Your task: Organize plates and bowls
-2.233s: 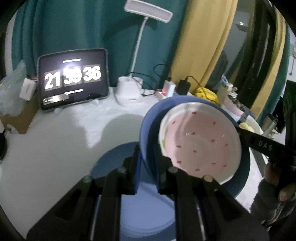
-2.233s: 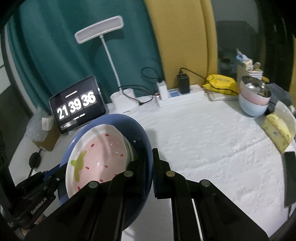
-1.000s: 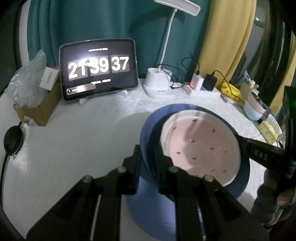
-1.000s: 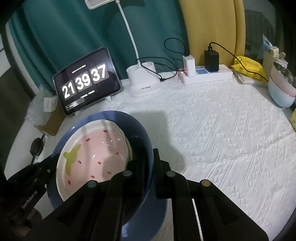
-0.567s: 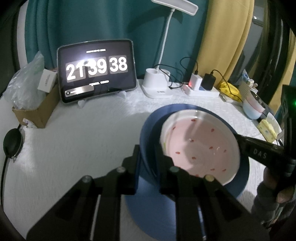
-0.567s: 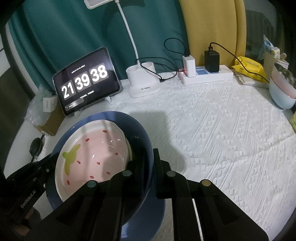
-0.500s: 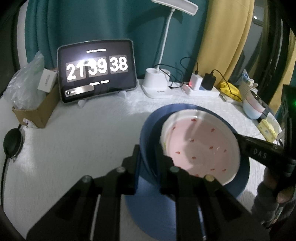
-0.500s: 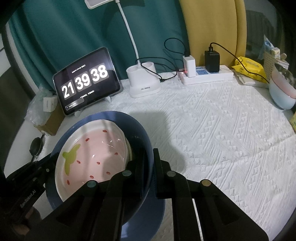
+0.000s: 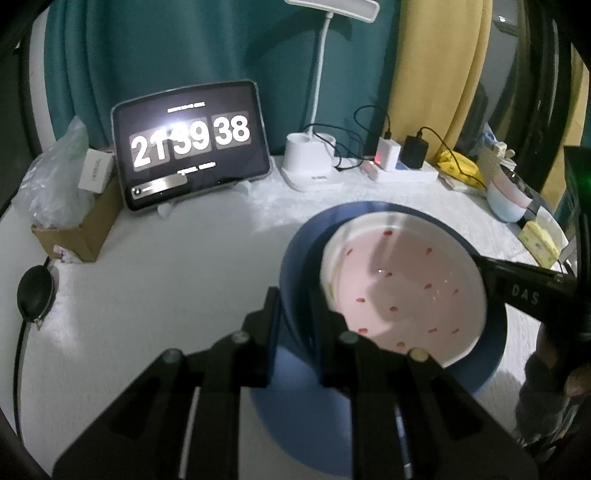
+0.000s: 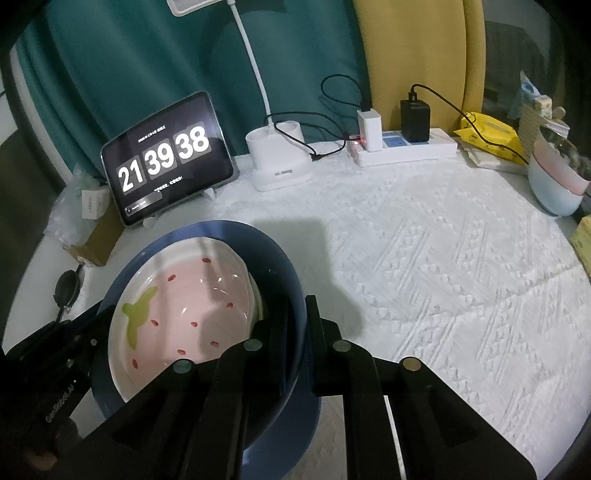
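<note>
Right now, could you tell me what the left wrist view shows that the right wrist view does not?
Only the left wrist view shows the lamp head and the person's hand on the right gripper.

Only the right wrist view shows the green leaf mark in the pink strawberry bowl.

Both show the blue bowl clamped at opposite rims by the left gripper and the right one, plus the clock tablet and the power strip.

White-clothed table [image 10: 443,258], tablet [image 10: 166,158], lamp base [image 10: 277,162]
</note>
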{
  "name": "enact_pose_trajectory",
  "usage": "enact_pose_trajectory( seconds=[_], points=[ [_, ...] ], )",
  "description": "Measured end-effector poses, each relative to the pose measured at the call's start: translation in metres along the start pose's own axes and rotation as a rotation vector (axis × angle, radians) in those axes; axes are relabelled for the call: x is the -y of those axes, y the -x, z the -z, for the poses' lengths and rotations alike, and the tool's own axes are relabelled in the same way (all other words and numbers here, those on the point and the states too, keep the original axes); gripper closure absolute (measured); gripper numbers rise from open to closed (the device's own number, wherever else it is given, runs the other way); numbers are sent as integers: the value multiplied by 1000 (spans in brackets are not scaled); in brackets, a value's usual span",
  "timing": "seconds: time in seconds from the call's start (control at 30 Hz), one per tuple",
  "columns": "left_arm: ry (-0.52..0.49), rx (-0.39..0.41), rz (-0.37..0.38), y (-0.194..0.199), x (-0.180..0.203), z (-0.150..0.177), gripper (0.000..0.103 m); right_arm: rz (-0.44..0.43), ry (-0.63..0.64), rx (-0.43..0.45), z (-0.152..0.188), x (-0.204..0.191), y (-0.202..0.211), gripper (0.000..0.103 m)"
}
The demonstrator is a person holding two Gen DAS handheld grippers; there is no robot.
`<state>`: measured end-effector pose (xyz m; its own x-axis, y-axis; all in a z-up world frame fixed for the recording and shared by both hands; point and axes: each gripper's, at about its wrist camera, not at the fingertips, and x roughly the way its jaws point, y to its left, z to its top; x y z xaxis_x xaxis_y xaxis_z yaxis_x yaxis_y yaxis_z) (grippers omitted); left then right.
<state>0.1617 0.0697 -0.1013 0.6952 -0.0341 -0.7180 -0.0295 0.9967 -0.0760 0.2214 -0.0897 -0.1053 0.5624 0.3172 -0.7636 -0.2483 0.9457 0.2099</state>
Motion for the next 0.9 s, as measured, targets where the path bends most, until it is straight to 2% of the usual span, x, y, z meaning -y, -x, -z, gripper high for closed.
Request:
enact_pose_trajectory(
  seconds=[0.37, 0.5, 0.7, 0.87, 0.9],
  points=[
    [-8, -2, -11, 4, 3, 2, 85, 26, 12, -1, 4, 1, 5, 90],
    [-19, 4, -28, 7, 5, 3, 84, 51, 12, -5, 4, 3, 7, 78],
    [-24, 12, -36, 16, 8, 7, 82, 83, 13, -7, 9, 4, 11, 72],
    [-3, 20, -60, 21, 4, 9, 57, 86, 12, 12, 11, 4, 22, 70],
    [6, 19, -50, 23, 2, 10, 57, 86, 13, 16, 11, 3, 25, 69]
  ],
)
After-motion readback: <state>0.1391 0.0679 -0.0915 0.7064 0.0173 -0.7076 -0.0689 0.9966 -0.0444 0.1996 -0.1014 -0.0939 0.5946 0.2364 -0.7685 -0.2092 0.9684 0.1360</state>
